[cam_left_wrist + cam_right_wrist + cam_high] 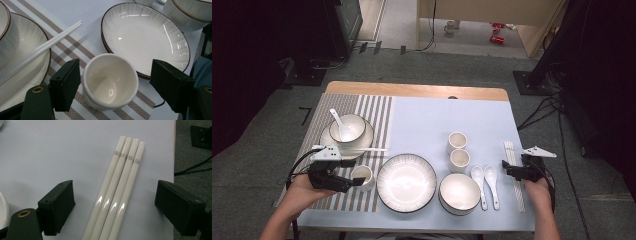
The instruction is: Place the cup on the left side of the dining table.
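Note:
A small white cup (110, 82) stands on the striped placemat (374, 107), and my left gripper (116, 67) is open around it. The left pad sits close to the cup's side, while a clear gap separates the right pad from it. In the high view this gripper (354, 172) is at the table's front left, beside the cup (363, 177). Several white chopsticks (117, 195) lie side by side on the light blue mat, between the wide-open jaws of my right gripper (115, 186). From above, that gripper (508, 170) is at the chopsticks (513, 175) on the right.
A large ribbed plate (406, 182) sits front centre, with a bowl (459, 194) to its right. Two cups (457, 141) stand behind it and two spoons (484, 185) lie beside it. At the back left, a plate (368, 136) carries a bowl with a spoon and a pair of chopsticks (369, 149).

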Action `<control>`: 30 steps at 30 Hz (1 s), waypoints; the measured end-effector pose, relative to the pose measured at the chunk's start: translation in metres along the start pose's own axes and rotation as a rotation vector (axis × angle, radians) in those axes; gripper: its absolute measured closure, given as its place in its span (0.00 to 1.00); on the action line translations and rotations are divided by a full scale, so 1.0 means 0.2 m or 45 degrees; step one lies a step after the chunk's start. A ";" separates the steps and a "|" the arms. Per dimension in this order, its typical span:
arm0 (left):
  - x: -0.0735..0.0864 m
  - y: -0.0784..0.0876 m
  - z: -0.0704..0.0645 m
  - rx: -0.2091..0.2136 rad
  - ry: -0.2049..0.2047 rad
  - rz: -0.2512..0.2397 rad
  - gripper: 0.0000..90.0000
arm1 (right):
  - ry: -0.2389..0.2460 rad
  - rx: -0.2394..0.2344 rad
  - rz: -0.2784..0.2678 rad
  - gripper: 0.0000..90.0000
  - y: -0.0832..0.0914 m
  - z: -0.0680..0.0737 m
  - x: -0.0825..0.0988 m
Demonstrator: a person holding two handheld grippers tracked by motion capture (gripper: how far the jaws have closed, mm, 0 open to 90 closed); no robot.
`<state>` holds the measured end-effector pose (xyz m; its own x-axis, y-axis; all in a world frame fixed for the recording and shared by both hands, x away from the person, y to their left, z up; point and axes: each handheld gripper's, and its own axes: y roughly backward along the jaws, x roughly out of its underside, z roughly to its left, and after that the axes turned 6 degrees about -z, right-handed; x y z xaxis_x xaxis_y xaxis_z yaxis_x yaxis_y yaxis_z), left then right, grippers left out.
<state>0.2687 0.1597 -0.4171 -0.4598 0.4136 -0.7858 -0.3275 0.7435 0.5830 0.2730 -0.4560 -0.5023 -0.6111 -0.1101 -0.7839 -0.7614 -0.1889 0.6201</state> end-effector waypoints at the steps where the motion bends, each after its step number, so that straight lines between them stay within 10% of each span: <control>1: 0.00 0.01 0.00 -0.004 -0.003 -0.005 0.27 | 0.000 0.000 0.000 0.17 0.00 0.00 0.00; 30: 0.27 0.05 0.13 -0.034 -0.032 -0.079 0.27 | -0.002 -0.001 0.001 0.17 0.00 0.00 0.00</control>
<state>0.2611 0.2036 -0.4588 -0.4174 0.3805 -0.8252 -0.3766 0.7540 0.5382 0.2733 -0.4562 -0.5023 -0.6121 -0.1084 -0.7833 -0.7607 -0.1898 0.6207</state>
